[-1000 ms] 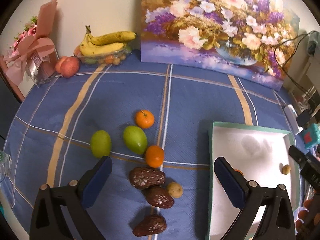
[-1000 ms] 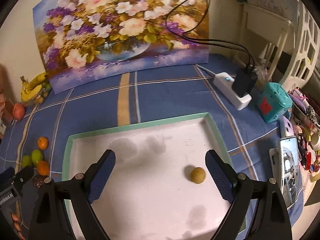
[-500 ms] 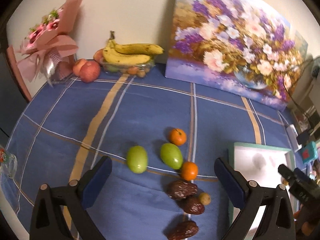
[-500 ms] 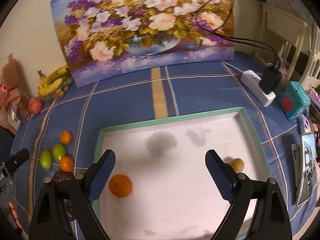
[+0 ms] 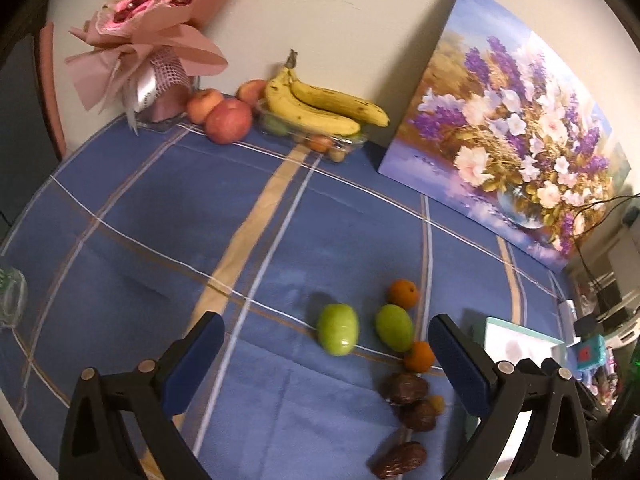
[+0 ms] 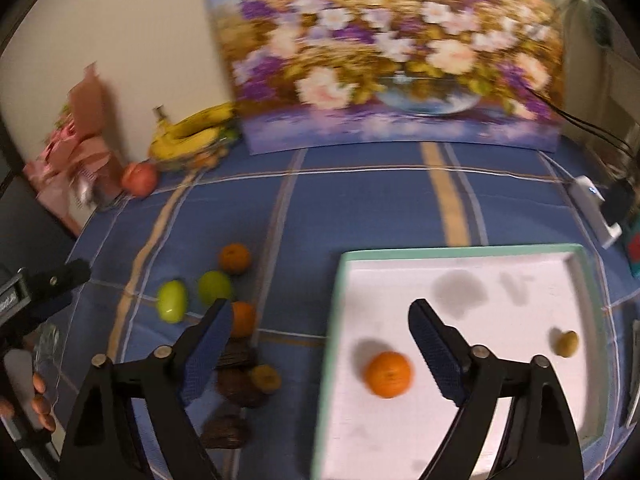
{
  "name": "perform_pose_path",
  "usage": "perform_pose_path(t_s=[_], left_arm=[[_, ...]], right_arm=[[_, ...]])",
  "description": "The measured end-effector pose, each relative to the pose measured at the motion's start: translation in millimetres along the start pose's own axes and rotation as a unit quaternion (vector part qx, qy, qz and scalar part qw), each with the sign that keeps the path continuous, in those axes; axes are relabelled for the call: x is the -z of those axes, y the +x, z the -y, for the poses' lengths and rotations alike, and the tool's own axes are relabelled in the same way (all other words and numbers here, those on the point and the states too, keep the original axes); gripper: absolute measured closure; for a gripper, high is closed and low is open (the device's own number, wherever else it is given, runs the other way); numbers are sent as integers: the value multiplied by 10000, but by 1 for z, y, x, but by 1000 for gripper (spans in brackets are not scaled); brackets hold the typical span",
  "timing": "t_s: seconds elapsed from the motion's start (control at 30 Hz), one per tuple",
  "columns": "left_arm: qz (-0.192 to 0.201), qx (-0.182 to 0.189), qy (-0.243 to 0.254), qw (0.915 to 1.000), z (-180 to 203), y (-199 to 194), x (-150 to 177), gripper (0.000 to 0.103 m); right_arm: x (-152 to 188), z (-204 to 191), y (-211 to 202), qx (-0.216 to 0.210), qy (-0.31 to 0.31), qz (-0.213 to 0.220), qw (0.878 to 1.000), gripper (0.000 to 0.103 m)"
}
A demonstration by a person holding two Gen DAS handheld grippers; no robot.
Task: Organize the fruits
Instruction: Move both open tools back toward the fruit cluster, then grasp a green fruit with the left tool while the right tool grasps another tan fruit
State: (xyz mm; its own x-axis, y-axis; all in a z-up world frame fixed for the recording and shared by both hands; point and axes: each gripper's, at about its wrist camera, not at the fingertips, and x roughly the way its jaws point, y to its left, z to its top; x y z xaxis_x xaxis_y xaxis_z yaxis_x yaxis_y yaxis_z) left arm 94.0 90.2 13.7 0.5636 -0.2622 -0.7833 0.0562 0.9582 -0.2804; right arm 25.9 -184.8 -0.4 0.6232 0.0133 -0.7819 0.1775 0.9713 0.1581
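While both grippers swing left, orange stays trayed.

I am looking into a lived-in home: a bench under a blue plaid tablecloth, a floral painting leaning on the wall, a wrapped pink bouquet, bananas and apples.
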Motion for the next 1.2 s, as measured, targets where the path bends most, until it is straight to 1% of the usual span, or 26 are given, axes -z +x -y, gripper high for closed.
perform_pose_path(t_s=[0.13, 0.17, 0.2, 0.23, 0.37, 0.4, 0.43, 0.47, 0.53, 0.6, 0.77, 0.87, 0.97, 1.03, 1.2], left_arm=[[-42, 143, -30, 9999, -3, 4, -2, 0], [-95, 164, -21, 9998, -2, 8, -2, 0], [-168, 158, 0, 9997, -1, 13, -2, 0], [-248, 139, 24, 9996, 0, 18, -1, 1], [-650, 111, 68, 9978, 6, 47, 2, 2], [-721, 127, 55, 9973, 7, 52, 3, 4], [-784, 140, 51, 9968, 8, 58, 3, 5], [-837, 150, 65, 9964, 9, 62, 4, 5], [-968, 144, 124, 9951, 12, 74, 6, 8], [-1101, 187, 131, 9937, 12, 85, 7, 9], [-1297, 191, 136, 9913, 11, 103, 9, 13], [-1404, 307, 103, 9896, 11, 110, 10, 14], [-1408, 406, 112, 9891, 11, 111, 9, 14], [-1388, 394, 104, 9895, 10, 110, 7, 14], [-1370, 341, 101, 9899, 5, 108, 7, 14]], right_arm=[[3, -16, 8, -349, 3, -194, 9992, 17], [4, -18, 9, -397, 21, -243, 9989, 23], [5, -21, 12, -410, 17, -289, 9987, 35], [6, -23, 15, -386, 2, -358, 9986, 40], [15, -28, 34, -398, 56, -738, 9965, 44], [18, -29, 40, -410, 85, -858, 9954, 50], [22, -29, 45, -395, 132, -975, 9944, 53], [25, -28, 50, -395, 181, -1070, 9933, 56], [31, -28, 59, -425, 290, -1275, 9905, 57], [35, -29, 65, -370, 342, -1417, 9886, 65], [41, -32, 67, -243, 437, -1486, 9876, 67], [39, -29, 69, -276, 642, -1516, 9860, 70], [44, -23, 73, -222, 898, -1625, 9824, 73], [44, -19, 75, -249, 1035, -1683, 9800, 74], [40, -27, 70, -118, 830, -1705, 9818, 74]])
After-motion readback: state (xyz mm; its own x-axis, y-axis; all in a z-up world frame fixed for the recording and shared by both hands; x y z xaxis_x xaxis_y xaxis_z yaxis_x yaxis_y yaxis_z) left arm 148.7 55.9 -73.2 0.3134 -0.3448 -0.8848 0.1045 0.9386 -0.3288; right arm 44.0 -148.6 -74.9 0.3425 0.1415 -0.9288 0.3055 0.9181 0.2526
